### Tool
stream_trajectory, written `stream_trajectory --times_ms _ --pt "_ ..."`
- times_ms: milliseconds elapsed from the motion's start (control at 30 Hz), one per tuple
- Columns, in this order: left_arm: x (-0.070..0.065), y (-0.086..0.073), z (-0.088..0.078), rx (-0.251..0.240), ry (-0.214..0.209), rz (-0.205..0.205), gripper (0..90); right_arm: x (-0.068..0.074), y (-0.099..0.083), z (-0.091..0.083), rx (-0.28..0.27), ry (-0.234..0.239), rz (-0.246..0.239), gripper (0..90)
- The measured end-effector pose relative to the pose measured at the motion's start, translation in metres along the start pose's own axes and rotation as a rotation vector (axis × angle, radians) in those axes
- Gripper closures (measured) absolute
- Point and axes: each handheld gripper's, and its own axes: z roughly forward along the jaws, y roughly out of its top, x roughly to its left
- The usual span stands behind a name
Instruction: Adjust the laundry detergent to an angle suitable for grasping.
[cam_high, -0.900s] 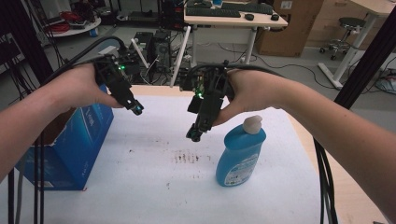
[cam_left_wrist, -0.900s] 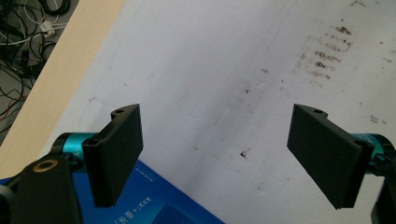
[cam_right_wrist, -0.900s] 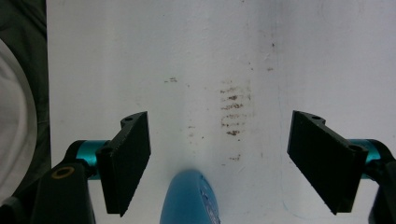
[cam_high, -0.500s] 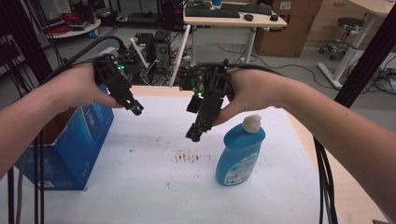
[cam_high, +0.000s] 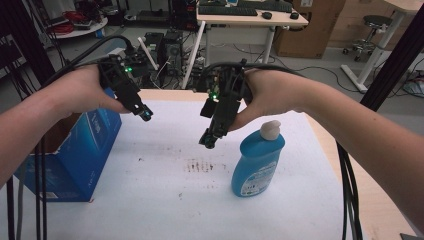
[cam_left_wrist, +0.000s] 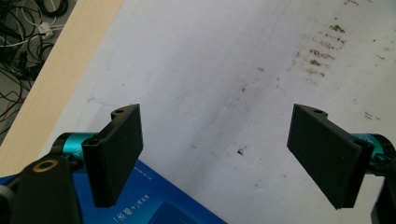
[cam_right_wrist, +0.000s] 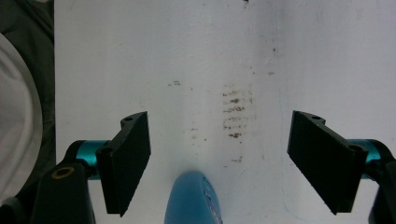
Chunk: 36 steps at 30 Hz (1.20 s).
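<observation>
On the tabletop (cam_high: 165, 200), bottle: blue bottle (cam_high: 257, 160) upright, right of centre
Right tool (cam_high: 209, 140): hovering just left of the bottle, jaws apart, empty
Left tool (cam_high: 145, 114): above the blue box (cam_high: 75, 155), jaws wide, empty

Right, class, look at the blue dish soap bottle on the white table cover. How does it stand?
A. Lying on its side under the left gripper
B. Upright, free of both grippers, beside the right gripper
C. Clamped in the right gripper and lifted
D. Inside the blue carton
B: in the high view the blue dish soap bottle stands upright on the white table cover, and the right gripper hangs open beside it without touching.
</observation>
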Motion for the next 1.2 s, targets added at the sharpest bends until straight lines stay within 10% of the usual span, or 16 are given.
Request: stream_trajectory --times_ms 600,1200 --pt "-0.013 -0.006 -0.016 -0.070 -0.011 0.018 18.4 0.005 0.003 -0.016 -0.028 -0.002 0.002 20.8" --pt "-0.065 -0.010 -0.010 -0.194 -0.158 0.046 18.4 0.005 0.011 -0.073 -0.094 -0.037 0.008 20.8"
